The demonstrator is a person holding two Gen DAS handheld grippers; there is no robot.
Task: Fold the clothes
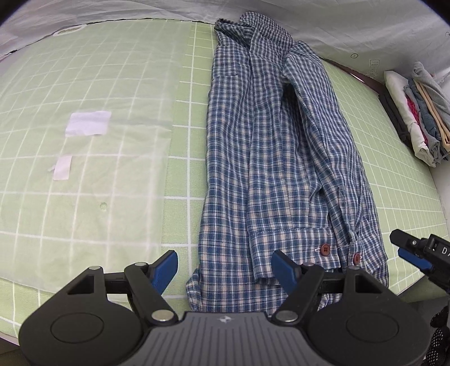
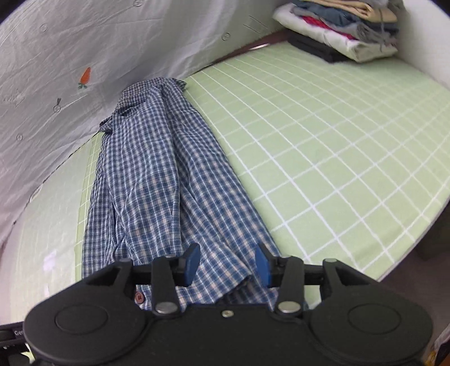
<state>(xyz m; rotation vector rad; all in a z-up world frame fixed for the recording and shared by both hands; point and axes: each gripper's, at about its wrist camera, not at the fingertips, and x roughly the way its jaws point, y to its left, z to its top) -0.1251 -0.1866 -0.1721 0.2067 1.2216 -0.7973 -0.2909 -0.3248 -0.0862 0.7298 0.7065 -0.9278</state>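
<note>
We see a blue plaid button-up shirt [image 1: 281, 157] lying lengthwise on a green grid-patterned table cover [image 1: 185, 157], its collar at the far end near a pale grey sheet [image 1: 337, 25] that hangs behind the table, its hem at the near edge. The shirt has been folded into a long narrow strip, with a sleeve laid along its right side and the buttoned cuff [image 1: 323, 249] near the hem.

Our left gripper [image 1: 225, 270] hovers over the near-left corner of the hem with its blue fingers spread wide; one finger is over the bare cover, the other over the fabric, and nothing is pinched between them. Our right gripper [image 2: 227, 266] sits over the near-right part of the shirt, its jaws parted with cloth below the gap; the pads do not press on it.

To the left, a translucent film [image 1: 84, 140] with two white paper scraps [image 1: 88, 124] covers the table. At the far right corner rests a stack of folded clothes [image 2: 346, 25].
</note>
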